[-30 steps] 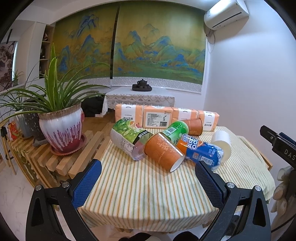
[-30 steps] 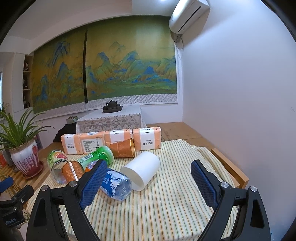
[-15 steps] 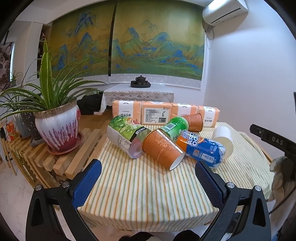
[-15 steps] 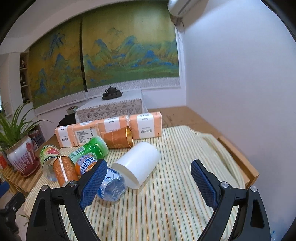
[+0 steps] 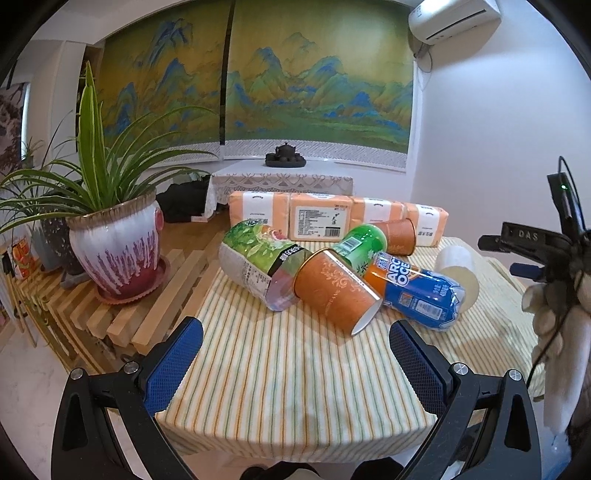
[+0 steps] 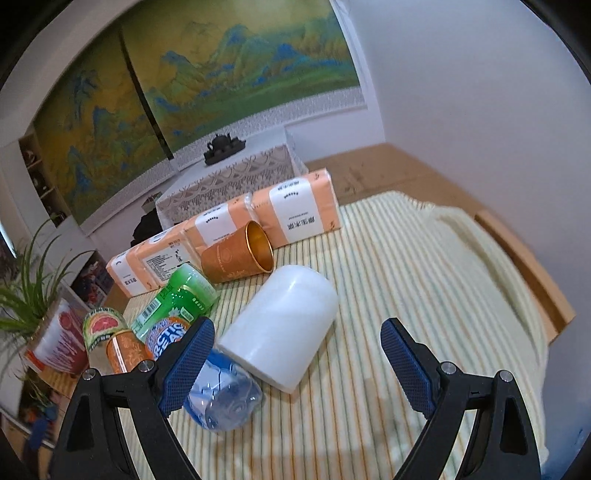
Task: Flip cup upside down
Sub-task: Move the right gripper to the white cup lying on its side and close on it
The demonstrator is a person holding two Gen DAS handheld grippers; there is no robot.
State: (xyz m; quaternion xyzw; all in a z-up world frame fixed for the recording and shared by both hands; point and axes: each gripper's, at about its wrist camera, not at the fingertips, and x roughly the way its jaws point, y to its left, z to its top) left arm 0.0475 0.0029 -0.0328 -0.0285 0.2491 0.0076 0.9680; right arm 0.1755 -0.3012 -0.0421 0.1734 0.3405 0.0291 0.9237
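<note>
Three cups on their sides, white cup, two orange cups

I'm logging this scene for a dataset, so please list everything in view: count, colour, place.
white cup: 1, white, lying on its side mid-table
orange cups: 2, orange with gold pattern, both on their sides; one near the front, one by the tissue packs
bottles: 3, lying down; blue-orange, green, green-pink label
tissue packs: 4, orange and white, row at the table's far edge
tablecloth: 1, cream with stripes
potted plant: 1, white-red pot, wooden rack left of the table
tea set: 1, dark, on the far lace-covered table
air conditioner: 1, white, upper wall
left gripper: blue fingers, open
right gripper: blue fingers, open
</note>
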